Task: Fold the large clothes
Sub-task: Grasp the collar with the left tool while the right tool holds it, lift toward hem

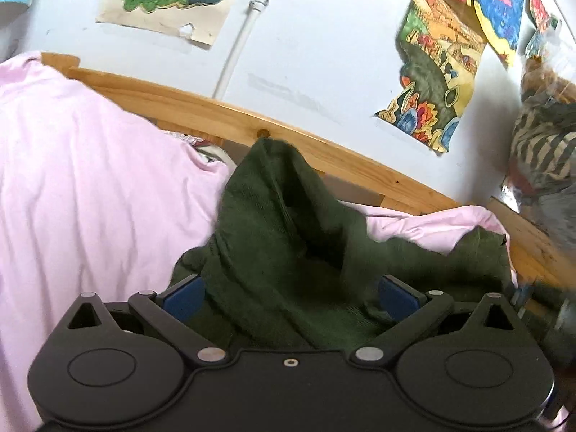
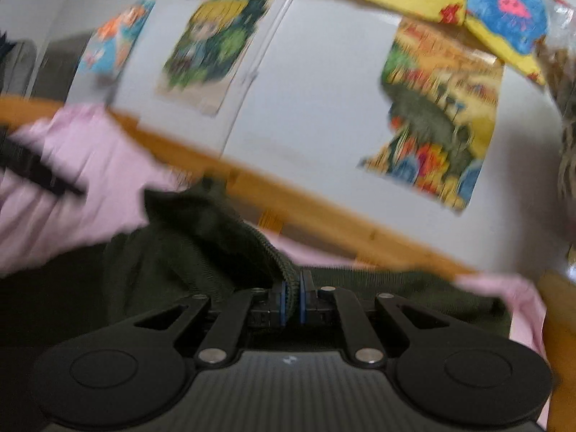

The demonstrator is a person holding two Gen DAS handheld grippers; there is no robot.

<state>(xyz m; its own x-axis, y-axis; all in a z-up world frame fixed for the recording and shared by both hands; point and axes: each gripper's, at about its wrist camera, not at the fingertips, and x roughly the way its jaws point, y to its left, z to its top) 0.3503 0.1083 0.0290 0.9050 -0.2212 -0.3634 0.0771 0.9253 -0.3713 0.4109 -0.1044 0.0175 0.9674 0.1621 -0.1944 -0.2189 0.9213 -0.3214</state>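
Observation:
A dark green knitted garment (image 1: 284, 237) lies bunched on a pink sheet (image 1: 90, 180) on a bed. In the left wrist view my left gripper (image 1: 291, 293) is open, its blue pads (image 1: 185, 293) wide apart with green fabric lying loosely between them. In the right wrist view, which is blurred, my right gripper (image 2: 292, 304) is shut on the ribbed edge of the green garment (image 2: 201, 252), which runs up and left from the pads. The other gripper's black body (image 2: 32, 169) shows at the far left over the pink sheet (image 2: 72, 187).
A wooden bed rail (image 1: 223, 115) runs behind the bedding against a white wall (image 1: 316, 54) with children's drawings (image 1: 439, 68) taped on. A white pipe (image 1: 237, 46) runs up the wall. A striped cloth and clutter (image 1: 543, 151) sit at the right.

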